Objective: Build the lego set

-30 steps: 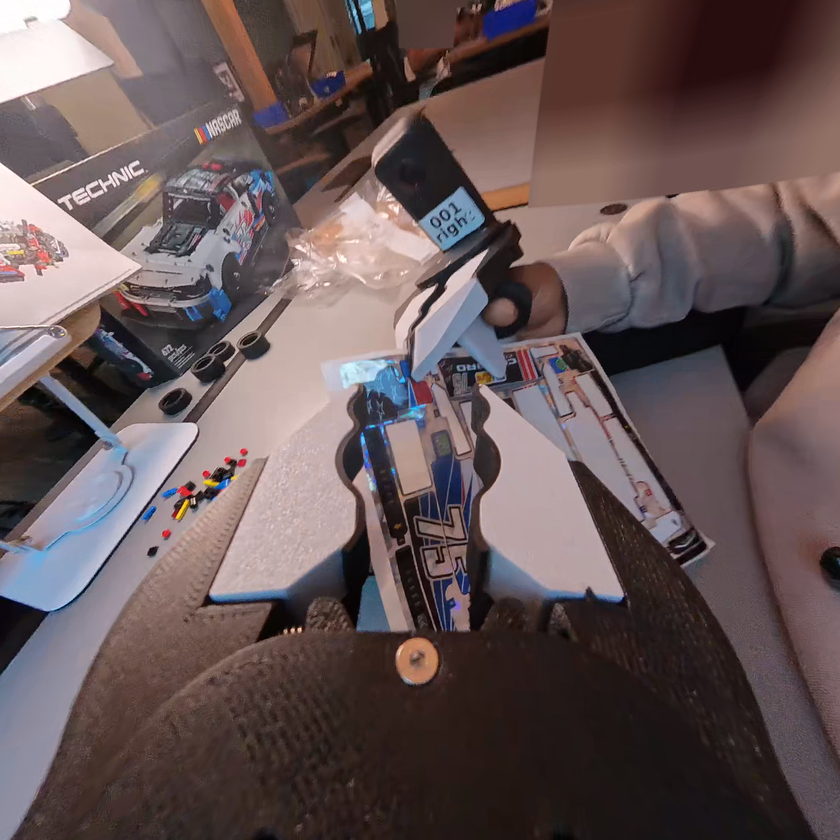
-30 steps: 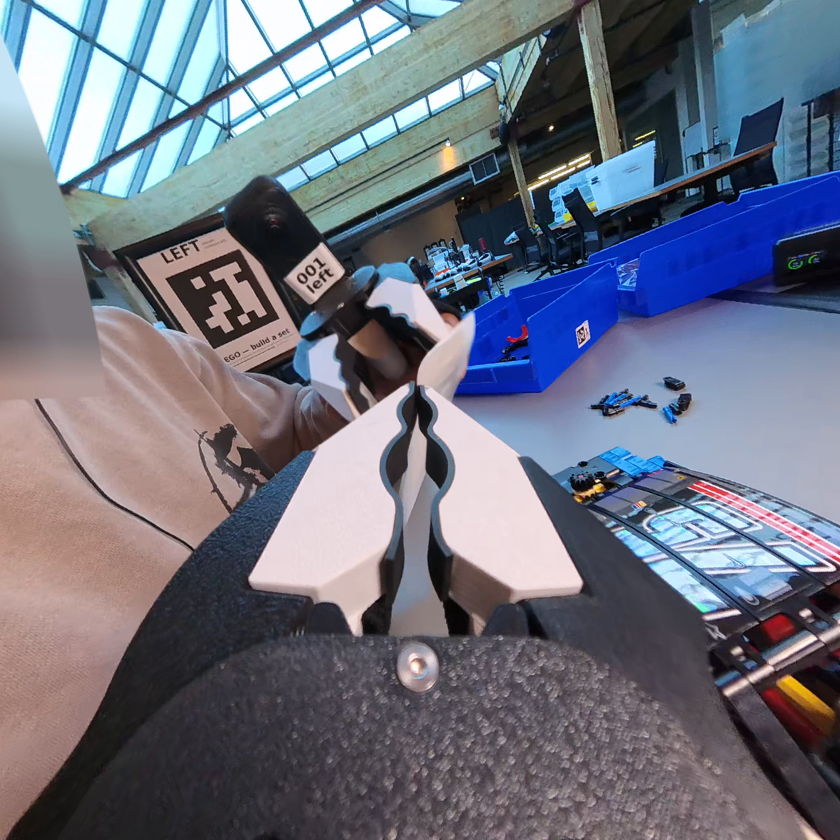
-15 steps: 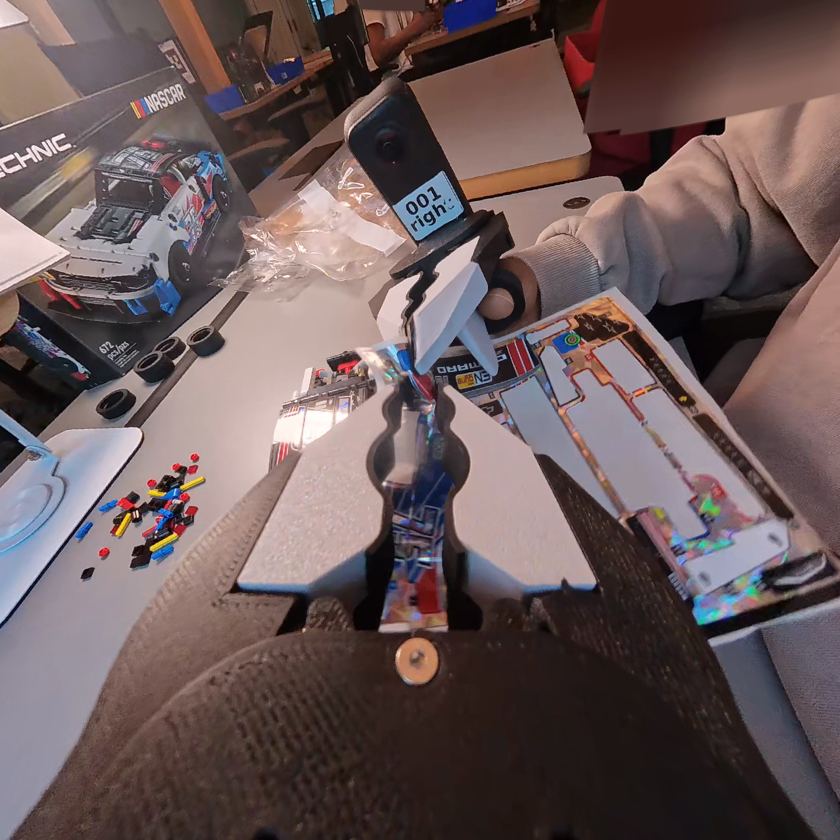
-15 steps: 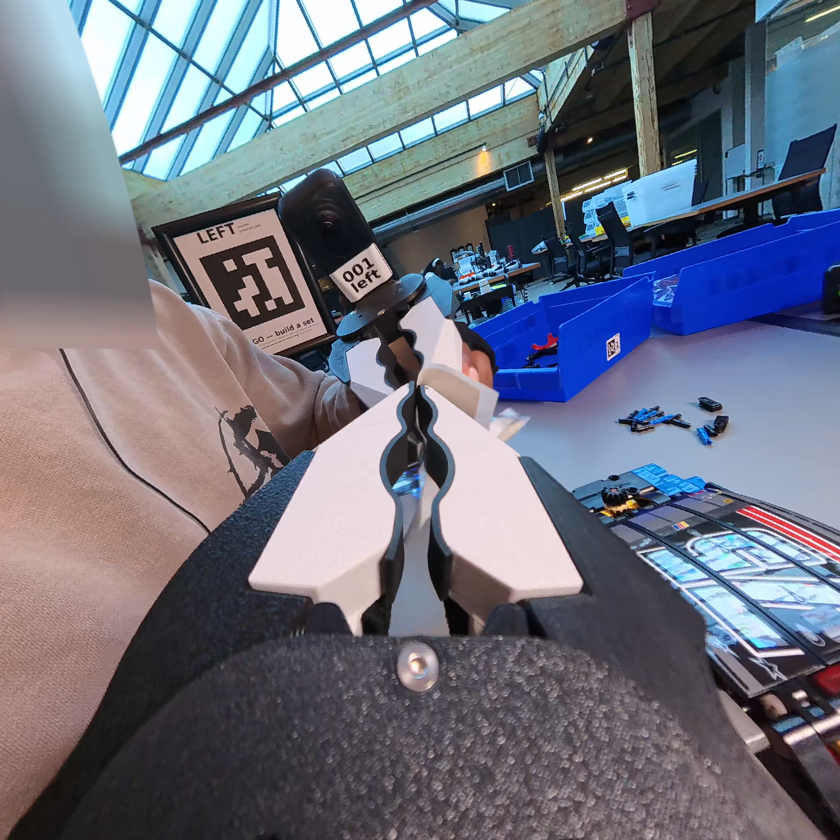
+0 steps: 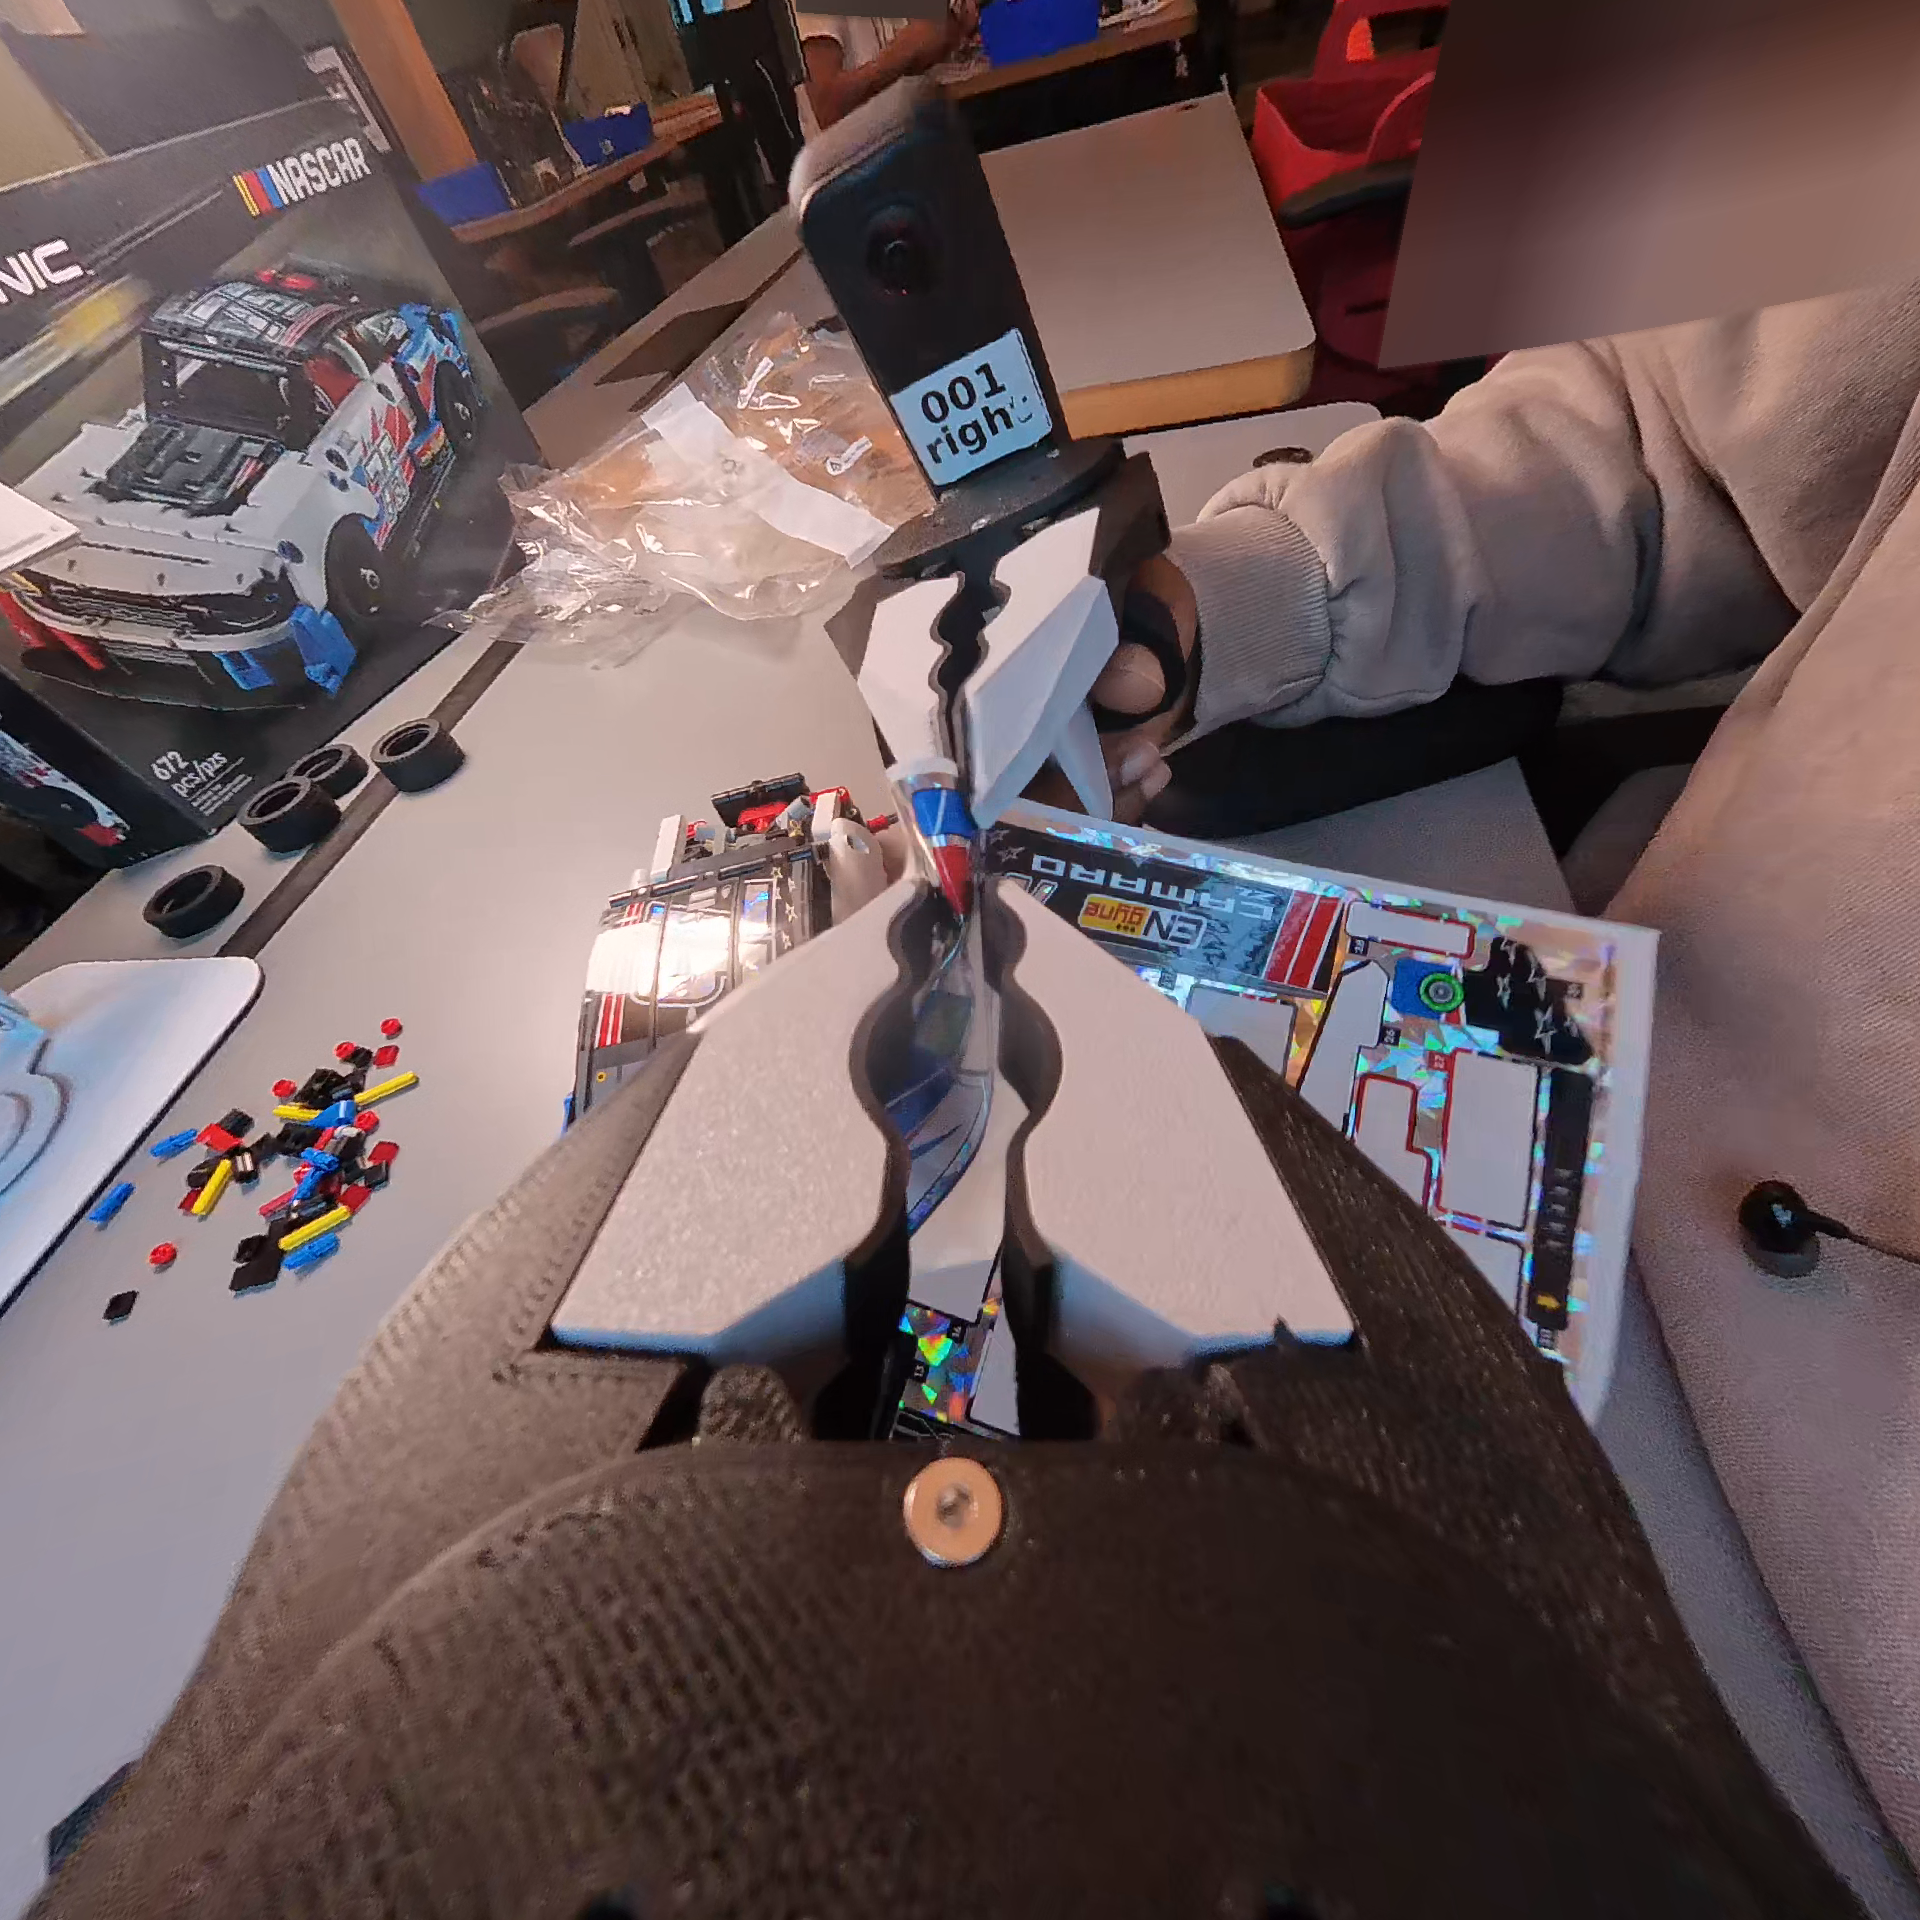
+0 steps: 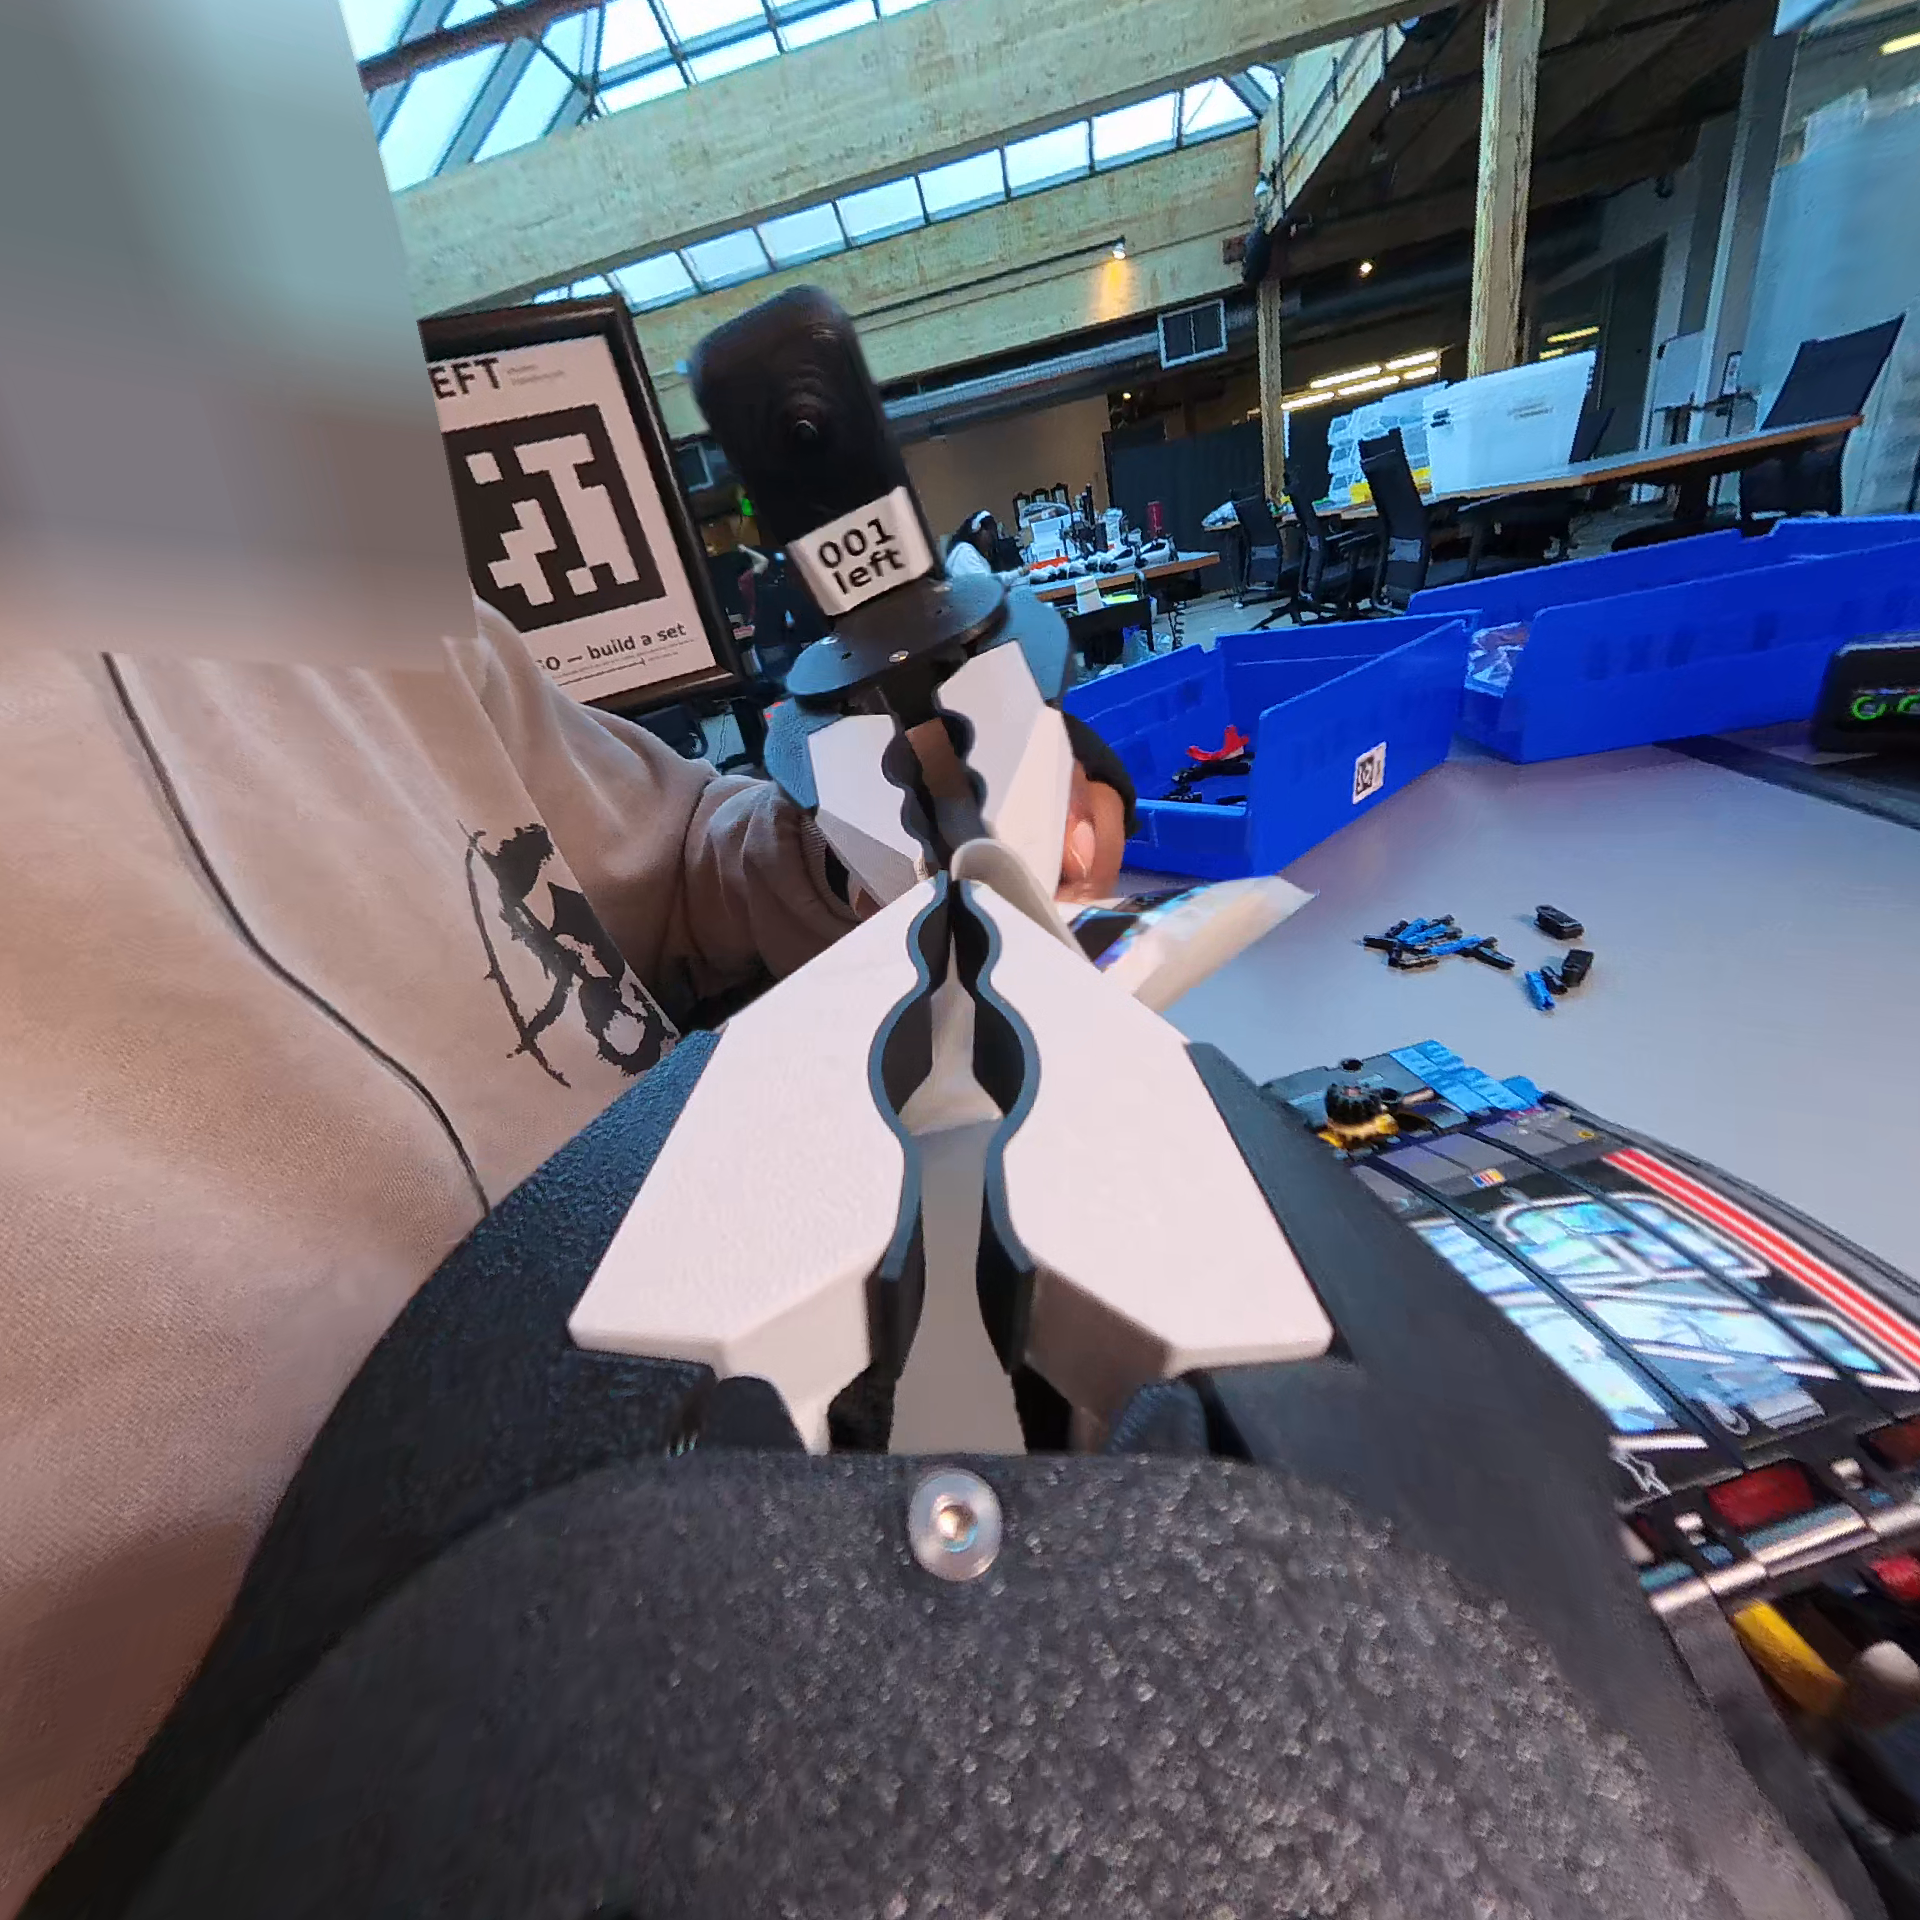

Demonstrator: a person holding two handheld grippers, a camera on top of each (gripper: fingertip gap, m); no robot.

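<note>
1. In the left wrist view, the left gripper (image 5: 951, 914) is seen closed on the sticker sheet (image 5: 1455, 1081), which is held tilted above the grey worktop (image 5: 582, 748).
2. The right gripper (image 5: 961, 800) faces it, closed on a red, white and blue sticker (image 5: 940, 831) that runs down between the left gripper's tips.
3. Only this view shows the set's box (image 5: 208, 499), four loose black tyres (image 5: 312, 800), a crumpled plastic bag (image 5: 707, 499) and a scatter of small coloured pieces (image 5: 301, 1153).
4. The partly built car (image 5: 717, 935) lies on the worktop, just left of the sheet.
5. Only the right wrist view shows blue bins (image 6: 1330, 748), black and blue pins (image 6: 1475, 951) and a framed marker sign (image 6: 561, 520); there the car (image 6: 1621, 1309) lies at lower right.
</note>
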